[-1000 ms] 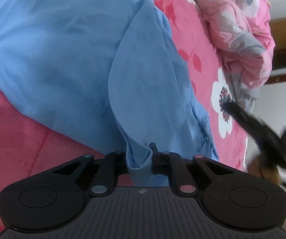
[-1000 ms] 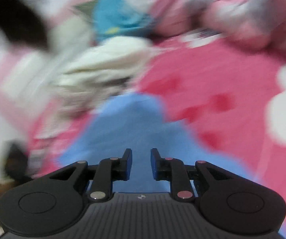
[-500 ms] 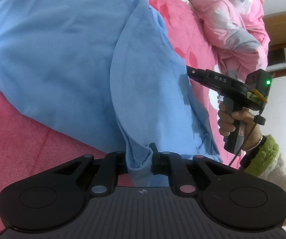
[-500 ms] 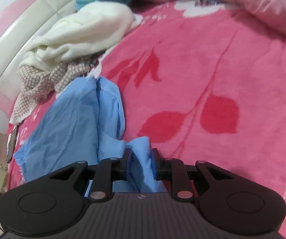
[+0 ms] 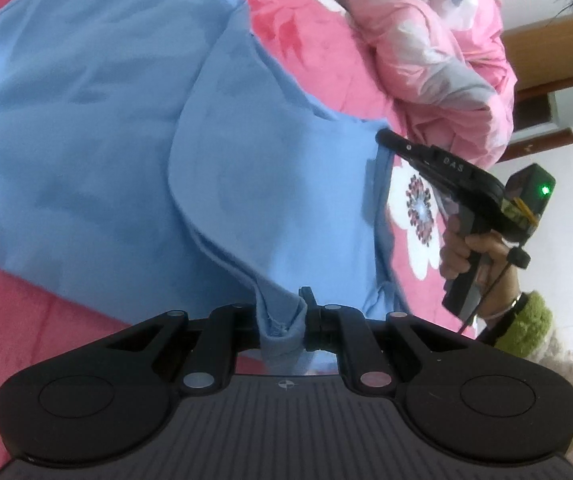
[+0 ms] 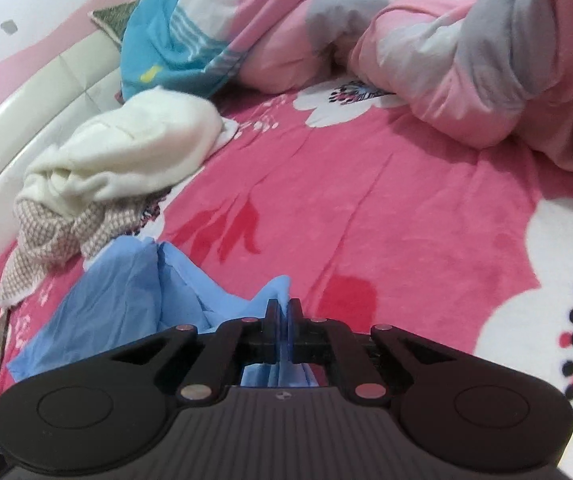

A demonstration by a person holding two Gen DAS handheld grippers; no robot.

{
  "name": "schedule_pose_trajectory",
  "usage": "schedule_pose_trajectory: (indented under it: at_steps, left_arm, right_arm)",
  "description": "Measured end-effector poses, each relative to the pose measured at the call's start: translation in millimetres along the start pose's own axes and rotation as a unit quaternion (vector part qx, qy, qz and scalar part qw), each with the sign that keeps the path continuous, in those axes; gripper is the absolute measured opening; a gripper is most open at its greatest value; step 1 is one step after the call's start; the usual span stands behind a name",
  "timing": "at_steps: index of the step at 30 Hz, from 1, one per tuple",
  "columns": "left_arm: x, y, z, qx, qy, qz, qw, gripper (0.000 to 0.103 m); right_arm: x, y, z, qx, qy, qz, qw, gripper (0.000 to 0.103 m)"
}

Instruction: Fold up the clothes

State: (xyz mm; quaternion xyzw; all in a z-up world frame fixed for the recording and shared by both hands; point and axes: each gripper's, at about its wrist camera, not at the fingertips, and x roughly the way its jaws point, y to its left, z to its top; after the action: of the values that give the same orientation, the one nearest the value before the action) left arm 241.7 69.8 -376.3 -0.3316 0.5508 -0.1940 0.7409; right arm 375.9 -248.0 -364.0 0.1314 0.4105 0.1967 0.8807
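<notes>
The biggest change: the right claw (image 6: 284,322), whose jaws stood apart around a fold of cloth half a second ago, has now pinched tight onto an edge of the blue garment (image 5: 98,128), a thin line of blue showing between its pads. The left claw (image 5: 282,322) stays clamped on a bunched corner of the same garment, as it was a second ago. With both corners gripped, I judge the cloth ready to be lifted or carried over for a fold.

The garment lies spread over the bed (image 6: 426,220), on its pink flowered cover, one flap already lying doubled over the rest.

Counted: one bed, one rumpled pink-and-grey quilt (image 6: 466,60), one blue garment, one heap of white cloth (image 6: 126,152) with a checked piece (image 6: 54,236) under it, two claws, one hand (image 5: 474,256) in view.
</notes>
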Motion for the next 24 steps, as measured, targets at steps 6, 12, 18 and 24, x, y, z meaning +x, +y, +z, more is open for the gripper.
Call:
schedule_pose_trajectory:
  at_steps: [6, 12, 18, 24]
  left_arm:
    - [4.5, 2.1, 3.1, 0.000, 0.006, 0.009, 0.9999, 0.010]
    - [5.8, 4.9, 3.3, -0.001, 0.010, 0.017, 0.9998, 0.010]
    - [5.5, 3.4, 4.0, 0.002, 0.005, 0.015, 0.9999, 0.010]
    - [5.4, 7.0, 0.0, -0.002, 0.010, 0.012, 0.9999, 0.010]
  right_arm:
    - [6.1, -13.5, -4.6, 0.032, -0.008, -0.009, 0.999, 0.003]
    - [22.0, -22.4, -7.6, 0.034, -0.002, -0.016, 0.999, 0.003]
    - [27.2, -36.8, -6.1, 0.063, 0.001, -0.035, 0.997, 0.007]
    - [24.7, -26.0, 8.6, 0.050, -0.005, -0.016, 0.999, 0.010]
